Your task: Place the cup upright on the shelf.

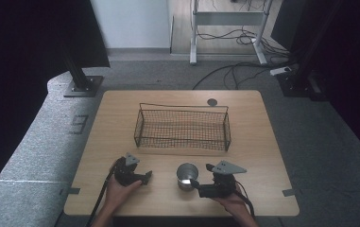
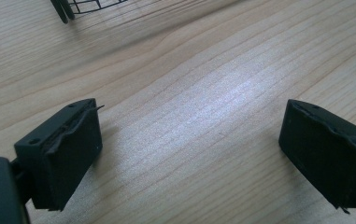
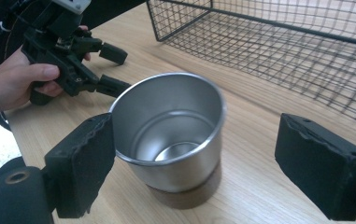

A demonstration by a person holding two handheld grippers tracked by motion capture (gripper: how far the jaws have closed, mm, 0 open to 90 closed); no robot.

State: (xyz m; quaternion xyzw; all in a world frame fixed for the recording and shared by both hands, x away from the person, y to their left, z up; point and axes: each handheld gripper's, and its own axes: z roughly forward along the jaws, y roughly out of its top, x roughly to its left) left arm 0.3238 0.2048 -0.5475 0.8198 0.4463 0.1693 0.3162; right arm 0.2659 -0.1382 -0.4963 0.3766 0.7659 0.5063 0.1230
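Wood-grain table [image 1: 258, 142] on grey carpet [image 1: 40, 142]; both grippers [image 1: 145, 178] [image 1: 195, 185] unclenched, steel cup [image 1: 187, 176] ungripped.

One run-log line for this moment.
right gripper: open around steel cup, left finger touching | left gripper: open, empty | wire basket: empty

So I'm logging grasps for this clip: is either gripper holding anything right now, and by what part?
Nothing is held. The right gripper brackets the metal cup, one pad at its wall, the other clear. The left gripper is open over bare table.
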